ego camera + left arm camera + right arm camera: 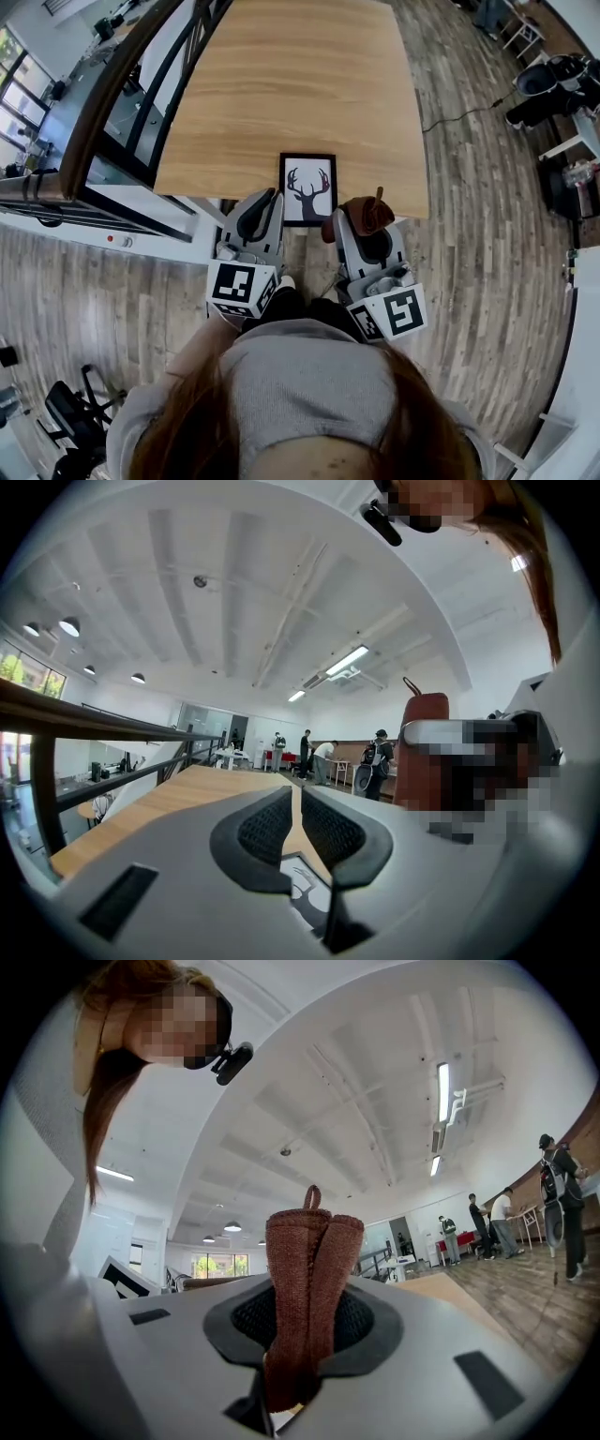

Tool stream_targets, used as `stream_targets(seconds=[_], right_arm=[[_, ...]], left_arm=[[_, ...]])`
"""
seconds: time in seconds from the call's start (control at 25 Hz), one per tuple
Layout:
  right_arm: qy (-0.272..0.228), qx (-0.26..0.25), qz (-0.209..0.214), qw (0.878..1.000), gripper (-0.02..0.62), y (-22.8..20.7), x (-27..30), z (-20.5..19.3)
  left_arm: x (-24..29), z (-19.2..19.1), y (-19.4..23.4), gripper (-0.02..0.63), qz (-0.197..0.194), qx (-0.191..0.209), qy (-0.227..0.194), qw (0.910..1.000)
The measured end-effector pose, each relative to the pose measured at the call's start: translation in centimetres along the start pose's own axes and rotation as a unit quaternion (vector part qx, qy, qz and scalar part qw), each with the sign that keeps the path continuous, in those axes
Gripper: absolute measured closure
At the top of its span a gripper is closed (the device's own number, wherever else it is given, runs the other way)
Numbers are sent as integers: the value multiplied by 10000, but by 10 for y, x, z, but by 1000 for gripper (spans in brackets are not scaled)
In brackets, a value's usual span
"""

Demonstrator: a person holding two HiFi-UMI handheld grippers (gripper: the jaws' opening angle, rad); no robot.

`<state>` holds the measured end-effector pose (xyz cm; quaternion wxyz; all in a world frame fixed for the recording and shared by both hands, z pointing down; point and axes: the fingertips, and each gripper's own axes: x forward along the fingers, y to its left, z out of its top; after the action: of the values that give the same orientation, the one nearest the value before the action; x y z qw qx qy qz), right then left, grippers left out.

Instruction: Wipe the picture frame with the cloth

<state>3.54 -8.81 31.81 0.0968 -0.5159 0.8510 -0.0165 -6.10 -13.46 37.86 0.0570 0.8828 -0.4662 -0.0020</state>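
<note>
Head view puts the picture frame [307,188] flat on the table [281,84], right at the near edge and straight ahead of the person. It sits between the tips of the two tools and neither touches it. It lies portrait-wise, with its long axis running away from the person. The deer print reads upright from where they stand, antlers toward the far side.

The brown cloth [367,214] is just right of the frame. It is folded into a thick wad that stands out past the tips of the right tongs [302,1335], which are clenched on its lower part. The left tongs [296,817] are clenched too, with nothing between them, and they hover over the frame's near left corner.

The step in hand looks like bringing the cloth onto the glass. To do it well, the right tool should tip downward so the free folded end lands first, not the hard tips. Strokes along the long axis would suit the shape.

Because the frame sits so near the table's edge, a push toward the person could slide it off. It seems wise to pin a border with the closed left tongs and wipe lightly.
</note>
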Motion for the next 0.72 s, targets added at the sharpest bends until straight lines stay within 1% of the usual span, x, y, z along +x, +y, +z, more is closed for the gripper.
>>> stream_targets(seconds=[0.08, 0.12, 0.16, 0.2, 0.24, 0.36, 0.44, 0.52, 0.6, 0.64, 0.72], right_arm=[[70, 56, 11, 10000, 499, -7, 4, 0], [78, 87, 14, 9999, 499, -10, 7, 1], [92, 100, 29, 9999, 499, -15, 10, 2], [115, 101, 56, 9999, 499, -19, 13, 2], [147, 96, 91, 9998, 499, -22, 17, 2], [245, 71, 210, 9995, 499, -30, 23, -1], [264, 131, 233, 9993, 499, -32, 28, -2], [338, 219, 228, 9989, 499, -34, 32, -8], [500, 261, 228, 9981, 499, -40, 31, -22], [551, 291, 215, 9978, 499, -43, 31, -27], [603, 326, 182, 9975, 499, -47, 32, -32]], left_arm=[[9, -11, -2, 591, -60, 0, 256, 9997], [13, -18, -3, 580, -111, 12, 442, 9990], [18, -27, -4, 539, -169, 10, 646, 9978], [21, -35, -4, 467, -226, -33, 839, 9962], [23, -44, -2, 424, -265, -134, 1006, 9945], [22, -71, 6, 383, -265, -598, 1414, 9878], [23, -94, 14, 354, -244, -914, 1722, 9805], [26, -120, 23, 322, -198, -1246, 2030, 9710], [31, -147, 30, 304, -192, -1664, 2321, 9582], [33, -161, 31, 301, -253, -1965, 2467, 9486], [38, -187, 30, 299, -449, -2642, 2744, 9235]])
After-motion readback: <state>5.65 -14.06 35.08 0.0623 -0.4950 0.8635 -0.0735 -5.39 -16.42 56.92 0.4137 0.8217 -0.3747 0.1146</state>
